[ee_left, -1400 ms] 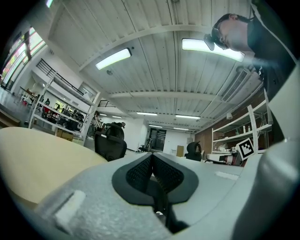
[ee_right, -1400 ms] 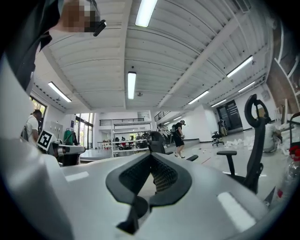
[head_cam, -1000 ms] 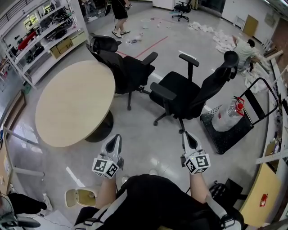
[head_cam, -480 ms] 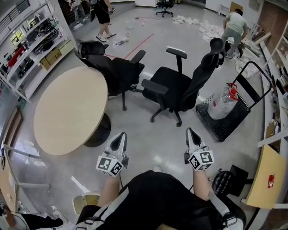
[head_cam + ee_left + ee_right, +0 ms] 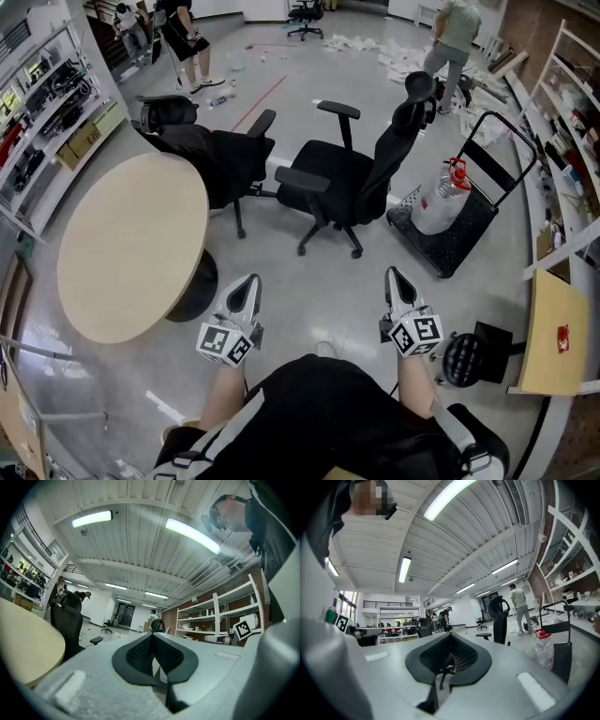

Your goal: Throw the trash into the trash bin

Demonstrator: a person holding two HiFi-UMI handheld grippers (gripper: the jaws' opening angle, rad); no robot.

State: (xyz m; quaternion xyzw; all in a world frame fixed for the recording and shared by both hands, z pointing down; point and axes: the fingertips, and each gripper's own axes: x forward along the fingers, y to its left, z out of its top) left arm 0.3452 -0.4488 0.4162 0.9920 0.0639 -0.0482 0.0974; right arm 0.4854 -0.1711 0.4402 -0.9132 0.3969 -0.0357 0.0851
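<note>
While both point level over floor point(image 5: 319, 281), left gripper point(image 5: 247, 281) jaws together, empty; right gripper point(image 5: 394, 274) jaws together, empty. Two office chairs point(image 5: 328, 169) ahead, round table point(image 5: 122, 244) left, cart point(image 5: 459, 239) with bottle point(image 5: 436, 202) right. White paper litter point(image 5: 361, 44) on floor far beyond chairs.

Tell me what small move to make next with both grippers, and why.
Probably step forward, around the black swivel office chairs, toward the scattered white paper litter on the grey floor. Both the left gripper and right gripper are shut on nothing, and no trash lies within reach.
</note>
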